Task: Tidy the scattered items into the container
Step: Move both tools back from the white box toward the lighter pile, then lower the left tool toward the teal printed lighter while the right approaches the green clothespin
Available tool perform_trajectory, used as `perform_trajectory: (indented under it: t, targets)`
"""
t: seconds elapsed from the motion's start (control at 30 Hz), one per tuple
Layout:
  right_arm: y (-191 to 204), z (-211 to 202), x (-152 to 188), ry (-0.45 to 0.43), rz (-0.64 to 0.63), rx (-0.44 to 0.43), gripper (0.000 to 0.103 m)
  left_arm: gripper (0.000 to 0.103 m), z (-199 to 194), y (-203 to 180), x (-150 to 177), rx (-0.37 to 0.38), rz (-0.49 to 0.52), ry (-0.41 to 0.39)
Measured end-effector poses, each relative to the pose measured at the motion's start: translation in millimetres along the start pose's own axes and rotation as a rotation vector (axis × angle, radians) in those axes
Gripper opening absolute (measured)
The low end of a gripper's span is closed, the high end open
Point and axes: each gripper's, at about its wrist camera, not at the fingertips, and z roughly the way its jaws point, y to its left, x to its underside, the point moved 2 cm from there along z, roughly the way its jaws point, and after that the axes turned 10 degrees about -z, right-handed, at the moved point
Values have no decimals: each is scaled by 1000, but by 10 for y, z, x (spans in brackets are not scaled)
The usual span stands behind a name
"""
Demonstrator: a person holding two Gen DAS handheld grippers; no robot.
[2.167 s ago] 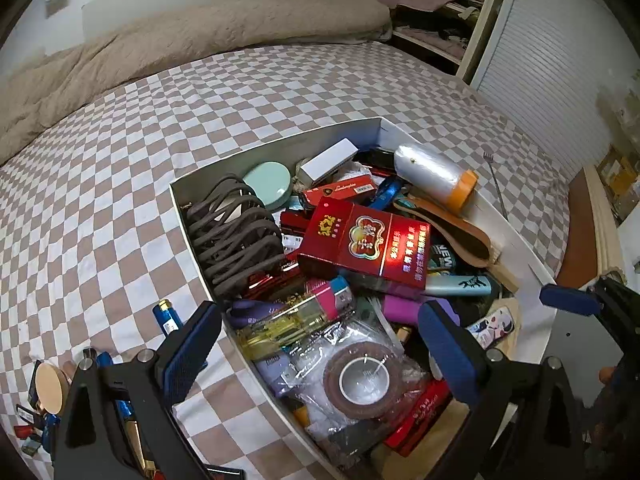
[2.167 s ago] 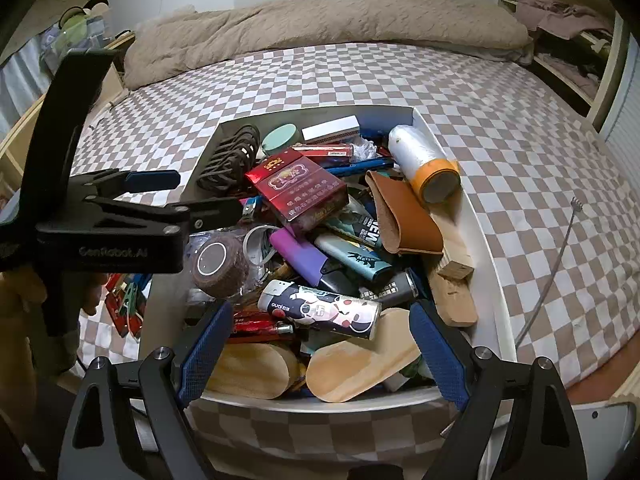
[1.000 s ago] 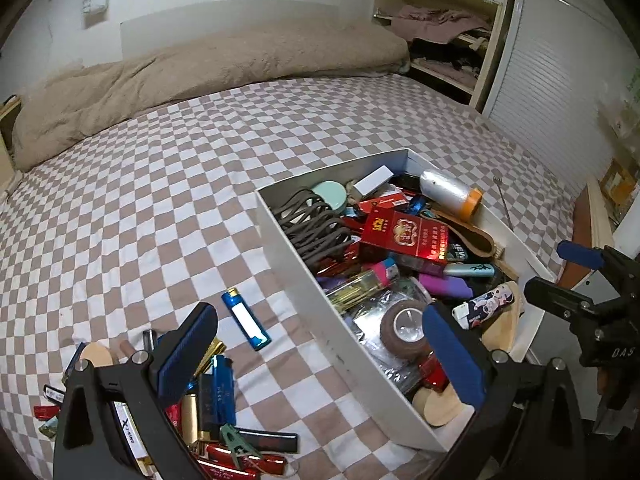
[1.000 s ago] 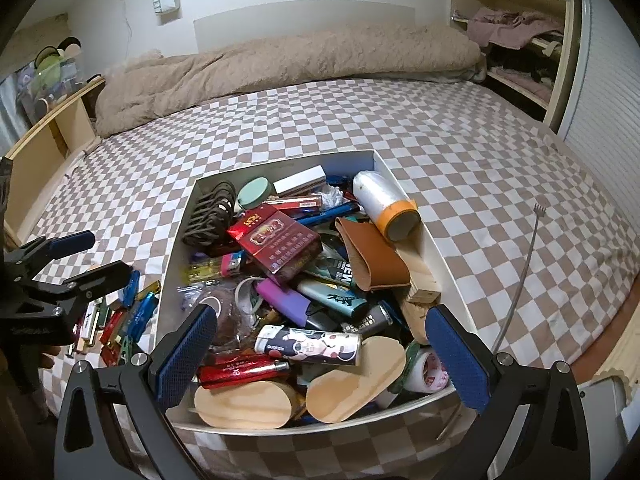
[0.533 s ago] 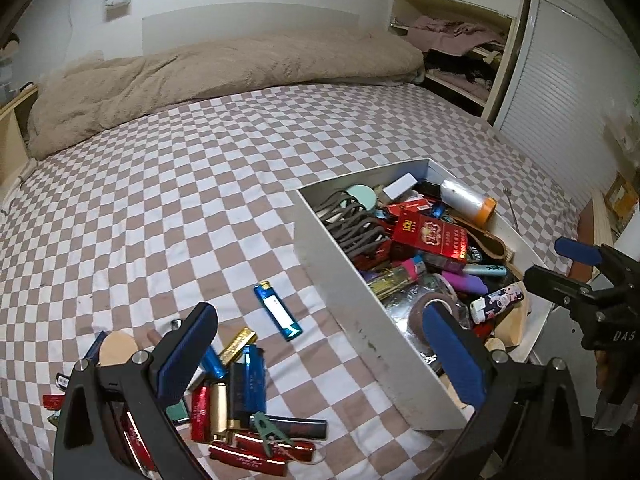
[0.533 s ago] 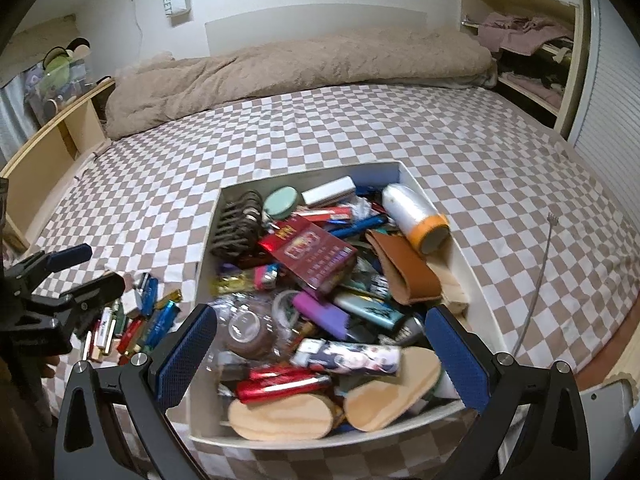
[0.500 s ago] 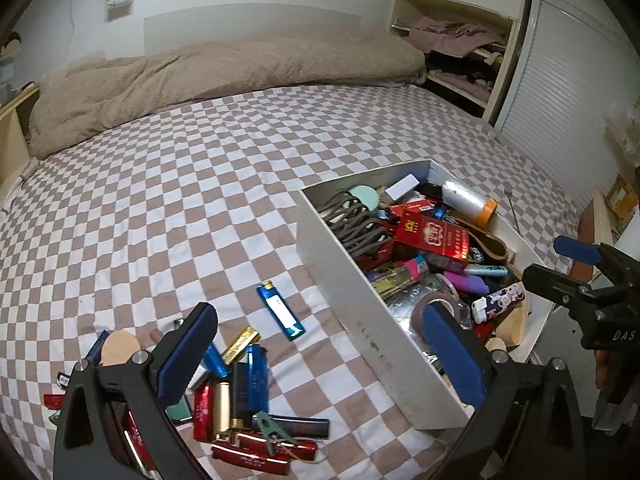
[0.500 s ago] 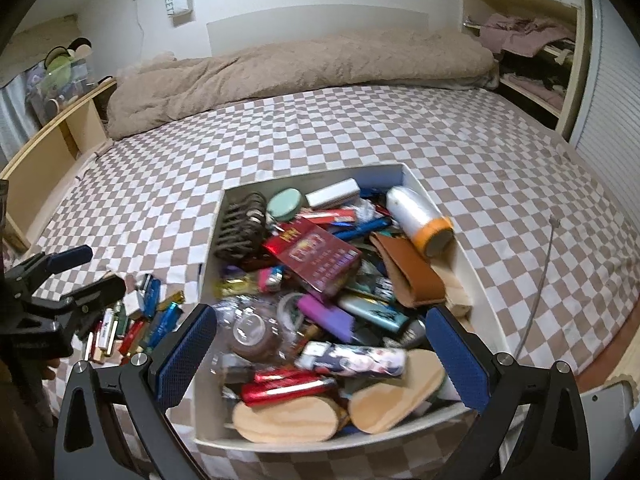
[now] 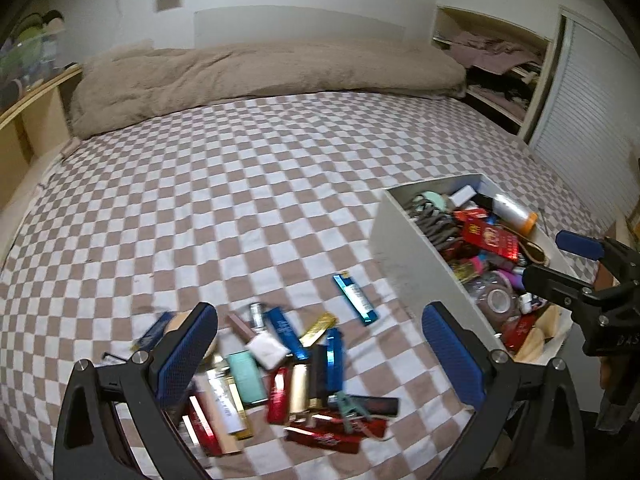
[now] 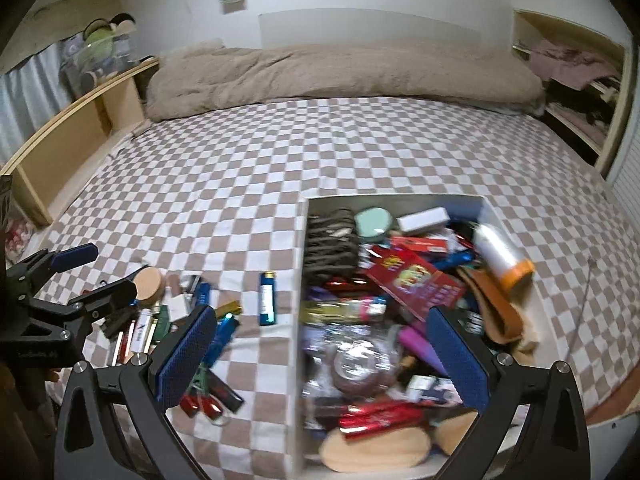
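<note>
1. The right gripper (image 10: pixel 320 354) hangs empty, its blue-padded fingers (image 10: pixel 186 354) spread wide apart.
2. Between and beyond the fingers, toward the right one, sits the white container (image 10: pixel 298 280), crammed with items; a red box (image 10: pixel 416 282) lies on top.
3. Just left of the container's wall, a blue lighter (image 10: pixel 267 298) lies alone on the checkered bedspread (image 10: pixel 280 160).
4. Behind the left finger lies a pile of scattered items (image 10: pixel 160 320).
5. At far left, the left gripper (image 10: pixel 94 272) hovers by that pile, jaws parted.
</note>
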Motion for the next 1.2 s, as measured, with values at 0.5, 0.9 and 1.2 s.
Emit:
perform_trajectory:
  t: [0.5,0.9,1.2]
  targets:
    - [846,272,-282,7,-91,-116,103,103,-294,856,1,-96,-94,-32]
    - [1050,434,-301,12,-95,-162,103,103,-277,1189,116,-131,-104,-18]
    - [1122,587,-164,52,-102,-207,103,103,-101,1450,348,-121,-112,42]
